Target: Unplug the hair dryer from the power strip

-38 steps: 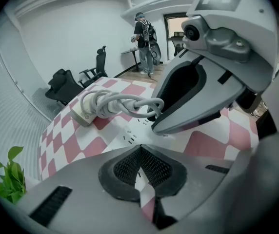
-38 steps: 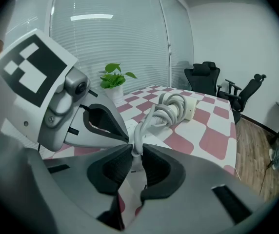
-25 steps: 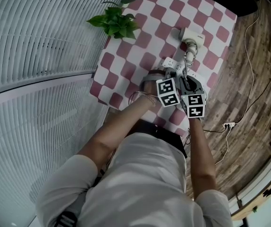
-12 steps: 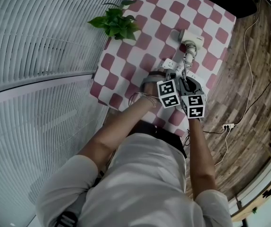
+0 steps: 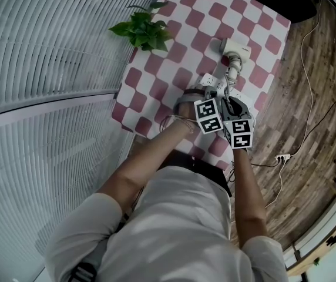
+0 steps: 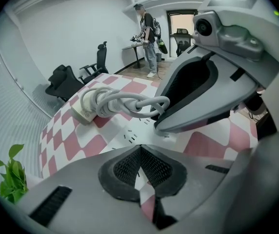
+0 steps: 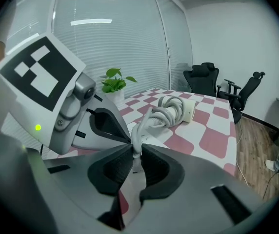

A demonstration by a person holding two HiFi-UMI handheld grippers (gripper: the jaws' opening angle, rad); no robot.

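hair dryer plug [image 7: 136,141] pinched in right hand-held gripper [image 7: 136,149], jaws just closing; left hand-held gripper [image 6: 140,148] jaws together.

Your head camera looks steeply down from above your shoulders onto the checked table [image 5: 156,93], far enough off to take in the blinds [image 5: 50,40] and the wood floor [image 5: 309,116] as well. The camera on your left gripper [image 6: 138,147] sits close behind its jaws and faces low across the table towards the far doorway, while the one on your right gripper [image 7: 133,152], just as close, faces along the table towards the blinds and chairs. All three views share the coiled hair dryer cord [image 7: 166,112] and the white power strip [image 6: 129,132], and each gripper camera catches the other gripper at its side
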